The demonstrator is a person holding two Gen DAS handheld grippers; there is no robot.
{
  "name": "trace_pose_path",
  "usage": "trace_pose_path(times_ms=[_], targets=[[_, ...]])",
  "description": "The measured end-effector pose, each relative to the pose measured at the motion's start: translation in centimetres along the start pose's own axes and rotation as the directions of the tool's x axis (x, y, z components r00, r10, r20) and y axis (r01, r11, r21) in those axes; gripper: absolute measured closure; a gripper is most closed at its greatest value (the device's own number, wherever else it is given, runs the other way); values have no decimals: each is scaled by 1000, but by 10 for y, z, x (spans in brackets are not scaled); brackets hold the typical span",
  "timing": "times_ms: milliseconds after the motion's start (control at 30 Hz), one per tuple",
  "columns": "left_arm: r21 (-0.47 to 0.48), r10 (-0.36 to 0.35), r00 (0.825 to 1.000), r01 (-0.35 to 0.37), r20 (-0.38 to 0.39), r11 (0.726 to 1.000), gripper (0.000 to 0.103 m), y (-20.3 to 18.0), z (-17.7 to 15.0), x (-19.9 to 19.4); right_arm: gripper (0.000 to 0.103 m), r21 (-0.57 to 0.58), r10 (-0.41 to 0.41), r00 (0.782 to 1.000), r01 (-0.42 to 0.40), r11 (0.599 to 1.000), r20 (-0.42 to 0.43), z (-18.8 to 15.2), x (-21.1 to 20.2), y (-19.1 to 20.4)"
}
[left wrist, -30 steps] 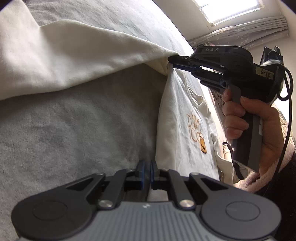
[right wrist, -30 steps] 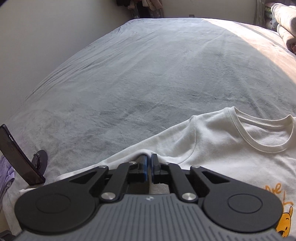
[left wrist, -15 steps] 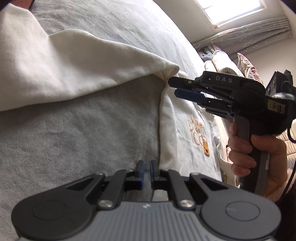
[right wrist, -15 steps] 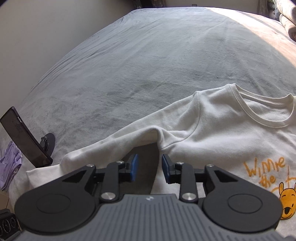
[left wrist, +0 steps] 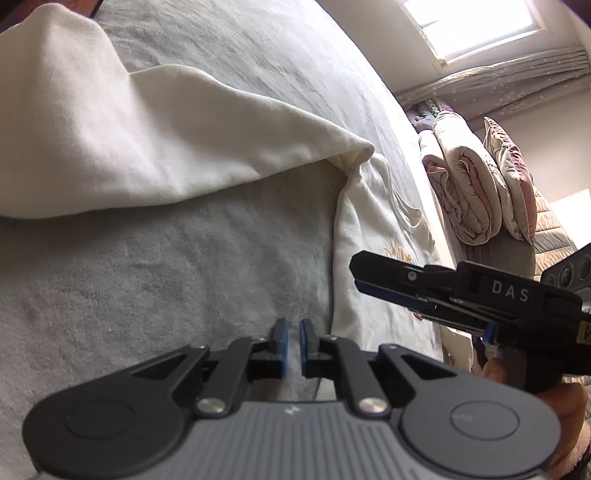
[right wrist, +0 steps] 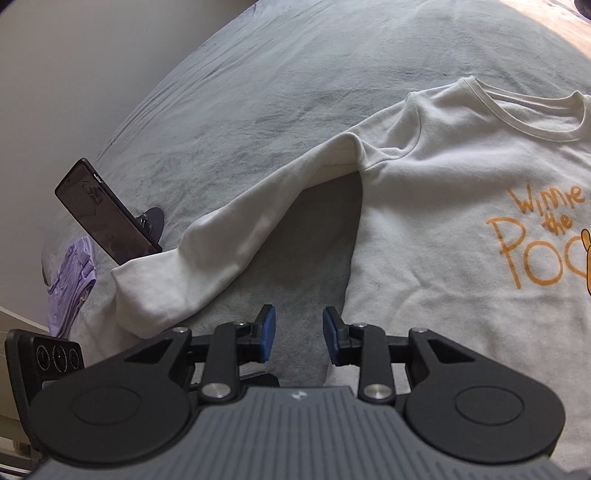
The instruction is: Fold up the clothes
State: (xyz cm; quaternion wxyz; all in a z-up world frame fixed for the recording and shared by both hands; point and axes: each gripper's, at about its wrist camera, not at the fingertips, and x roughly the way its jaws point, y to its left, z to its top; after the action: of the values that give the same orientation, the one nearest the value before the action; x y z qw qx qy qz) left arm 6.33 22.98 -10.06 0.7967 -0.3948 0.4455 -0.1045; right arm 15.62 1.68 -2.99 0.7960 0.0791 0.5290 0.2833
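Observation:
A cream sweatshirt point(right wrist: 461, 221) with an orange "Winnie the Pooh" print lies flat, front up, on the grey bedspread point(right wrist: 295, 74). Its long sleeve point(right wrist: 207, 251) stretches out to the left, with a small raised fold at the armpit. My right gripper point(right wrist: 299, 336) hovers open over the bare grey wedge between sleeve and body and holds nothing. In the left wrist view the sleeve point(left wrist: 147, 140) runs across the top and the body point(left wrist: 369, 229) lies to the right. My left gripper point(left wrist: 291, 347) is open by a narrow gap, empty, above the bedspread. The right gripper point(left wrist: 356, 273) crosses from the right.
A dark phone on a stand point(right wrist: 99, 214) leans at the bed's left edge beside a purple cloth point(right wrist: 70, 280). A black device with lenses point(right wrist: 44, 358) sits at the lower left. Rolled pink quilts and a pillow point(left wrist: 469, 184) are piled at the head of the bed under a window point(left wrist: 472, 26).
My right gripper let go of the sweatshirt at the armpit, opened wide and drew back from it. My left gripper's fingers parted slightly.

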Motion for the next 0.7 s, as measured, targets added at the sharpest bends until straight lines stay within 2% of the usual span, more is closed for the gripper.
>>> trace_pose_path(times_ms=[233, 333, 400, 433, 467, 533, 600, 700], targets=[[-1, 0, 1000, 0, -5, 1000, 96, 0, 0, 0, 70, -33, -76, 997, 75, 997, -15, -12, 8, 0], [-8, -1, 1000, 1, -8, 1000, 96, 1, 1, 0, 79, -58, -118, 993, 117, 991, -17, -17, 12, 0], [-6, -1, 1000, 1, -10, 1000, 96, 1, 1, 0, 80, -84, -150, 989, 148, 985, -14, -21, 16, 0], [-5, -1, 1000, 1, -12, 1000, 96, 0, 1, 0, 83, -105, -167, 986, 165, 981, -6, -23, 18, 1], [-2, -1, 1000, 1, -14, 1000, 96, 0, 1, 0, 91, -128, -187, 982, 186, 974, 6, -26, 19, 2], [4, -2, 1000, 3, -20, 1000, 96, 0, 1, -1, 94, -170, -207, 978, 210, 963, 32, -31, 20, 4], [12, -6, 1000, 6, -27, 1000, 96, 1, 0, -1, 96, -182, -211, 976, 216, 959, 47, -34, 18, 5], [23, -18, 999, 18, -37, 1000, 94, 1, 0, -1, 99, -87, -108, 993, 112, 990, 44, -28, 8, -8]])
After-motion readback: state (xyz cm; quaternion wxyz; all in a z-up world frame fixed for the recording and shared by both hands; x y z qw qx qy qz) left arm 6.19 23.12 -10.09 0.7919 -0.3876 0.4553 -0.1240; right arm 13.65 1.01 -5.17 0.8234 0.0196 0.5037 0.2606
